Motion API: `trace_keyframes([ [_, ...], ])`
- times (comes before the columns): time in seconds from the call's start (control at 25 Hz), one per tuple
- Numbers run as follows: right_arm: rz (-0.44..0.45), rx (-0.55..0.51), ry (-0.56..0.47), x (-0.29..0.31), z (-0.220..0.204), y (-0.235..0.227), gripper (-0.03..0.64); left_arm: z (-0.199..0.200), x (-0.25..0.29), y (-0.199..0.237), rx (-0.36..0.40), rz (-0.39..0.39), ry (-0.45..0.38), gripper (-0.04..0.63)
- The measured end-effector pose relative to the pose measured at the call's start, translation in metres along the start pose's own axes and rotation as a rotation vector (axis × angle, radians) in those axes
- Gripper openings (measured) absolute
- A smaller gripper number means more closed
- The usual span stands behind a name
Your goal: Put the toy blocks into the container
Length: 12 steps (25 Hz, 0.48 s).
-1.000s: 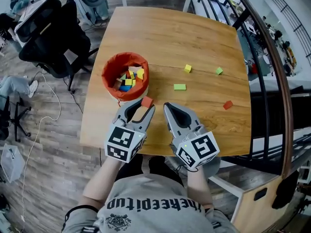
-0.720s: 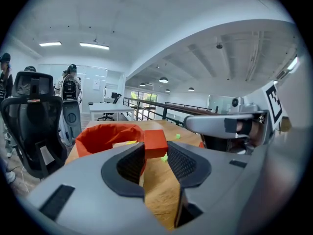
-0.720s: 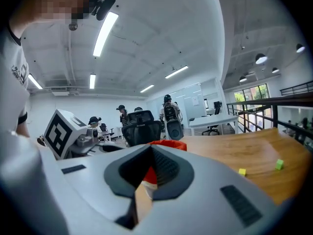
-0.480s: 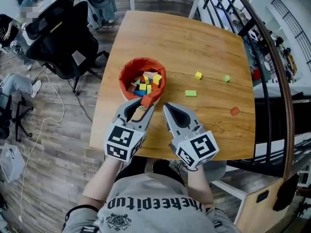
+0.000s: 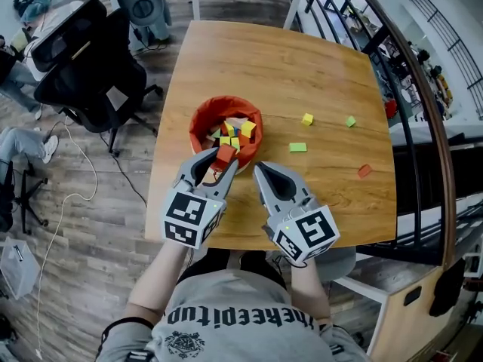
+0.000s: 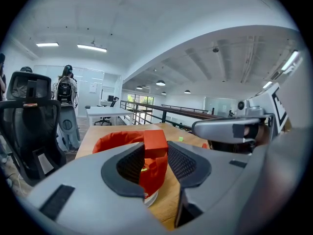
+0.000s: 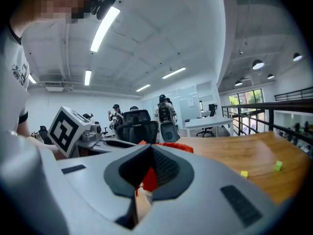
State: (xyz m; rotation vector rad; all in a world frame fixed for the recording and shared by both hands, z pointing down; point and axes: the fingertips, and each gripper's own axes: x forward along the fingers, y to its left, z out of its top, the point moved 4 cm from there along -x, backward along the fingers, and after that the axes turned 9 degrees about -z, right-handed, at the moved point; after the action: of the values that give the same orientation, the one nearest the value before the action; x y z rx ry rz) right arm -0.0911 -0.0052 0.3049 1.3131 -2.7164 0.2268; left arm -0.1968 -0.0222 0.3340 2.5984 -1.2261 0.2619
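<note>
One red block [image 5: 224,154] (in left gripper [image 5: 219,161])

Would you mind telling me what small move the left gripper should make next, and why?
Probably ease the left gripper slightly forward before releasing. Its jaws grip the red block right over the near rim of the orange container, so opening now might drop it on the edge rather than inside.

grey left gripper [image 5: 216,159] and right gripper [image 5: 259,165], black ribbed pads [image 6: 129,163], black-and-white marker cubes [image 5: 194,219]; grey lettered t-shirt [image 5: 234,319].
</note>
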Motion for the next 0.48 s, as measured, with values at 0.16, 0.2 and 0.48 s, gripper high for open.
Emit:
trace_keyframes([
  [0.16, -0.031, 0.005, 0.003, 0.003, -0.001, 0.001, 0.011, 0.004, 0.000, 0.013, 0.014, 0.000, -0.004, 0.153],
  [0.2, -0.038, 0.005, 0.004, 0.004, -0.002, 0.001, 0.011, 0.005, 0.000, 0.016, 0.015, -0.001, -0.006, 0.155],
  [0.48, -0.070, 0.001, 0.011, 0.005, -0.003, 0.003, 0.011, 0.005, 0.003, 0.027, 0.033, 0.005, 0.009, 0.155],
])
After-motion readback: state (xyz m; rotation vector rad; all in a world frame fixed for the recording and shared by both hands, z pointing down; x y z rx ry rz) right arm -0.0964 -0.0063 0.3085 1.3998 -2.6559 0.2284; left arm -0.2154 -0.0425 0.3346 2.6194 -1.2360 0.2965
